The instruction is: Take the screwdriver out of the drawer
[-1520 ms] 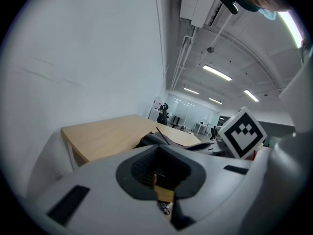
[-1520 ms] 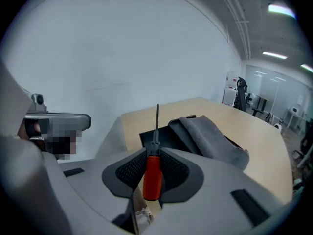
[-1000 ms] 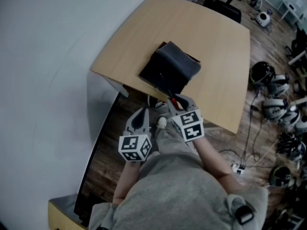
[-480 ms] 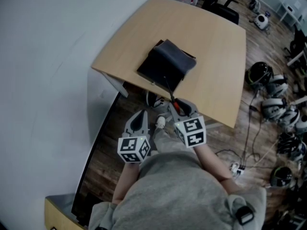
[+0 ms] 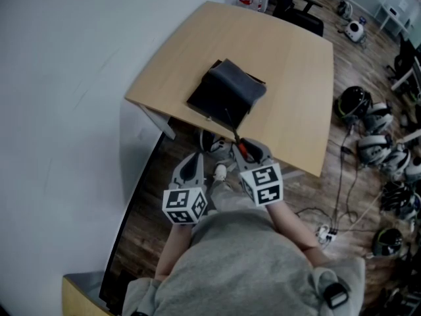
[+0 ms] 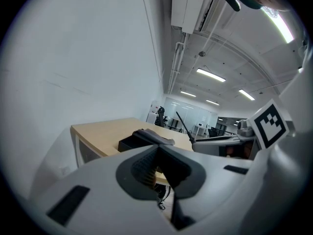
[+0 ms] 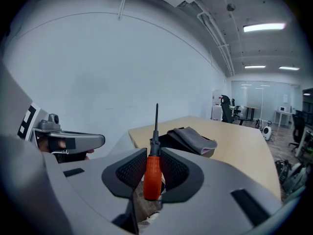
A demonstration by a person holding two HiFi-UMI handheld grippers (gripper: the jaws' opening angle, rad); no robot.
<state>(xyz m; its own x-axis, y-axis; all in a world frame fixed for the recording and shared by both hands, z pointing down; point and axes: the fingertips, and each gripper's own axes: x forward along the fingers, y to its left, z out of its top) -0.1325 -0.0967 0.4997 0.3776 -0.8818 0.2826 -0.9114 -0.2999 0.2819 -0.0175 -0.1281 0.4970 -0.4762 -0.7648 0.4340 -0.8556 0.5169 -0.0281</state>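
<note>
Nearest to us, the left gripper hung off the table's near edge with its jaws pressed together on nothing, above bare wooden floor. Just beside it, the right gripper was clenched on the orange handle of the screwdriver. The dark shaft pointed up and forward, towards the black drawer box. In the right gripper view the handle sat upright between the ribbed pads, with the shaft rising clear of the jaws. So the screwdriver was out of the drawer, held in the air at the table's near edge.

The table ran away from us, and the box sat close to its near edge with a grey cloth draped over the top. The tabletop beyond and to the right of the box was bare wood, leaving open room there. A white wall closed off the left side. On the floor to the right lay a cluster of helmets and trailing cables, and an office chair stood past the far edge.

Compared with a second earlier, both grippers had drawn back from the box, the right one more, so the gap between its jaws and the box had widened. The grip on the screwdriver was unchanged.
</note>
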